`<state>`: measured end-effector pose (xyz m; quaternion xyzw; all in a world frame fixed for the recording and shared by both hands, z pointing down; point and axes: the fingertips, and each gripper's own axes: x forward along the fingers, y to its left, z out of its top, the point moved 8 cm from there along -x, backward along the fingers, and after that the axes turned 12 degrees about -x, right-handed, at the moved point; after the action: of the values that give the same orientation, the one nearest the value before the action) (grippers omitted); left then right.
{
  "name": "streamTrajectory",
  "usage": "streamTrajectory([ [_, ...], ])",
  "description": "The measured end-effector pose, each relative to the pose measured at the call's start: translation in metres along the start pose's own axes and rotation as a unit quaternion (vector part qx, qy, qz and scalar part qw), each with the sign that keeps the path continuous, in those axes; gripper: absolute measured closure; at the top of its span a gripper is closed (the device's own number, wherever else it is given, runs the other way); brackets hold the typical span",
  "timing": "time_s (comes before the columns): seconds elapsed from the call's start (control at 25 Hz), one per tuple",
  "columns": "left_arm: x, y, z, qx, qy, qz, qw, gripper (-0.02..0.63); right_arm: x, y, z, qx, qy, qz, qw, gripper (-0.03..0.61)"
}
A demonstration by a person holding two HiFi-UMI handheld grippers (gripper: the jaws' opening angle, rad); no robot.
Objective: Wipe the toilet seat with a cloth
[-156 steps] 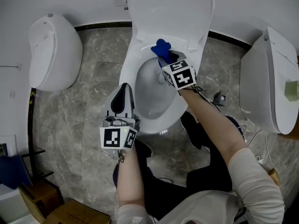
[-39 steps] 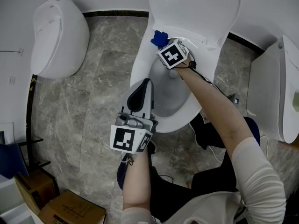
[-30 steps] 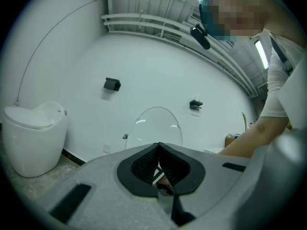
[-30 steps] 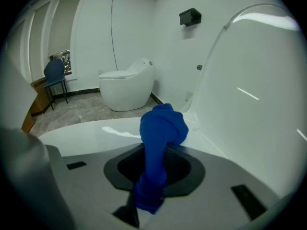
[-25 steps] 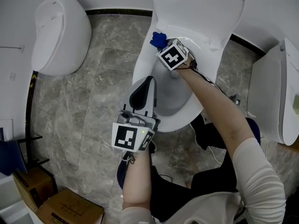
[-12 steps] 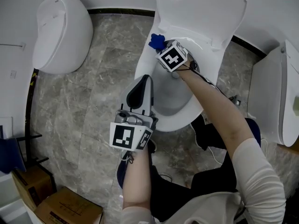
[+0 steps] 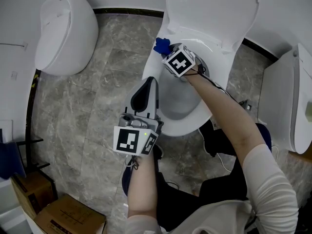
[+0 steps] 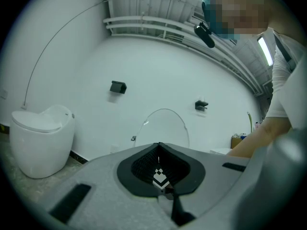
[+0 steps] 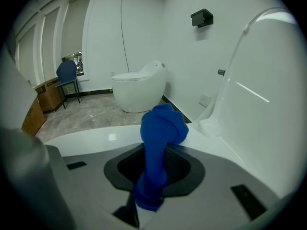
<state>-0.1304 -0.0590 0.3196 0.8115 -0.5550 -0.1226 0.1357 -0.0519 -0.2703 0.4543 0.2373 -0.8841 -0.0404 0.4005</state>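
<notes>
While the right gripper (image 7: 168, 53) clamps a bunched blue cloth (image 7: 161, 45) in its jaws, the wad sits against the back left of the toilet seat (image 7: 149, 71), just beside the hinge of the raised lid (image 7: 209, 9).

Cloth's tail is pinched deep between the jaws and its knotted head pokes past the tips. Likely held so that only fabric meets the seat.

Left gripper (image 7: 145, 87): jaws pressed together, nothing in them. It hangs over the seat's near left edge, probably parked clear of the wiping path.

Judged step: working the back left corner. How much of the seat is already wiped cannot be told.

Surface: glossy white, smooth, curved. Cloth should slide easily, though a tight wad covers little at a pass.

Room:
- Grey veined stone floor (image 7: 92, 111), white walls.
- A second toilet (image 7: 63, 30) well apart on the left, a third (image 7: 287, 96) at the right edge.
- Cardboard boxes (image 7: 68, 221) in the lower left corner.
- A blue chair (image 9: 67, 73) far off in the right gripper view.
</notes>
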Motion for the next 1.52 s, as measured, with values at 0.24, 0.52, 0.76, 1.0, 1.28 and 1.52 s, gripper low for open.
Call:
streamTrajectory([
  [0.24, -0.004, 0.007, 0.004, -0.002, -0.006, 0.011, 0.9999, 0.604, 0.001, 0.010, 0.002, -0.007, -0.003, 0.010, 1.000, 0.488],
  [0.52, -0.007, 0.006, 0.006, 0.020, 0.001, 0.016, 0.9997, 0.604, -0.001, 0.020, 0.003, -0.009, -0.010, 0.022, 1.000, 0.488],
  [0.76, -0.009, 0.006, 0.007, 0.020, -0.003, 0.020, 0.9996, 0.604, -0.003, 0.029, 0.003, -0.009, -0.016, 0.028, 0.999, 0.488],
  [1.0, -0.008, -0.001, 0.008, 0.061, 0.010, 0.015, 0.9980, 0.604, -0.004, 0.036, 0.005, -0.022, -0.012, 0.026, 0.999, 0.488],
  [1.28, -0.009, -0.005, 0.011, 0.080, 0.013, 0.013, 0.9966, 0.604, -0.006, 0.047, 0.005, -0.037, -0.024, 0.042, 0.998, 0.488],
  [1.52, -0.013, 0.001, 0.013, 0.071, 0.005, 0.023, 0.9972, 0.604, -0.010, 0.057, 0.004, -0.043, -0.032, 0.056, 0.997, 0.488],
])
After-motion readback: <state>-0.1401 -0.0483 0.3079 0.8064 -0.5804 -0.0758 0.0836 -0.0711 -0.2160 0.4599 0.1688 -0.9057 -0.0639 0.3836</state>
